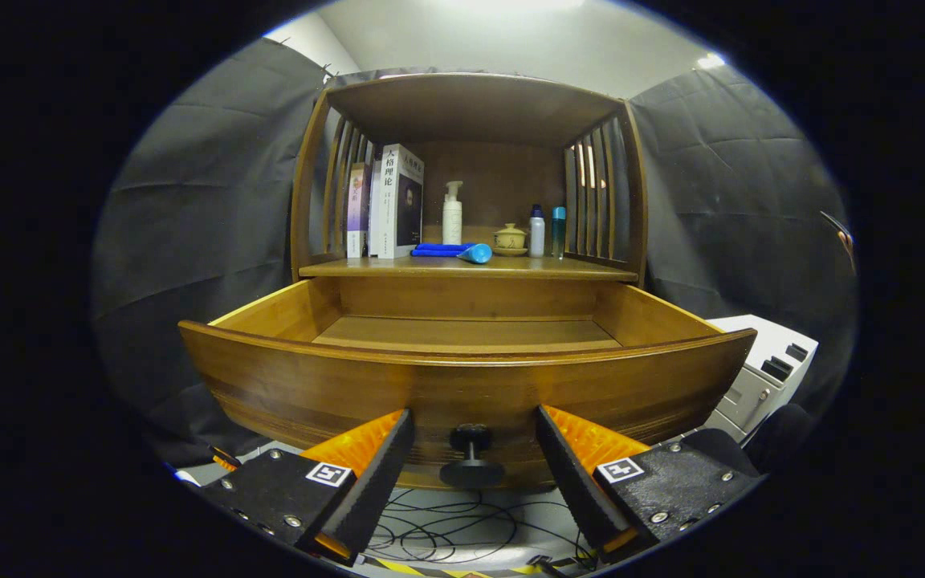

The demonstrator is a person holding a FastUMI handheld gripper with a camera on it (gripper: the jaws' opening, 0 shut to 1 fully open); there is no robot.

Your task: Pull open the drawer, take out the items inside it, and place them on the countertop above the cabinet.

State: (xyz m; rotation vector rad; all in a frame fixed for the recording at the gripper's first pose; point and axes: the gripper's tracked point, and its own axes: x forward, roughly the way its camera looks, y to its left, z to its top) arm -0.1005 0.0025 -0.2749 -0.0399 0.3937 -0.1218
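Jaws (472, 449) spread wide, gripping nothing, either side of black knob (471, 454) on drawer (462, 385) front, apart from it. Drawer pulled well out of cabinet (470, 160); visible floor bare, near part hidden behind front. On worktop (470, 267) above: books (398, 201), pump bottle (452, 213), blue tube (476, 254), possibly a lidded cup (510, 238).

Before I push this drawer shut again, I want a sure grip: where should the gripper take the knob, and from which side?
Take the black knob by its thin stem, behind the round cap, coming straight on from the drawer front. The gripper is open, with a finger on either side of the knob and not touching it, so closing them should catch the stem.
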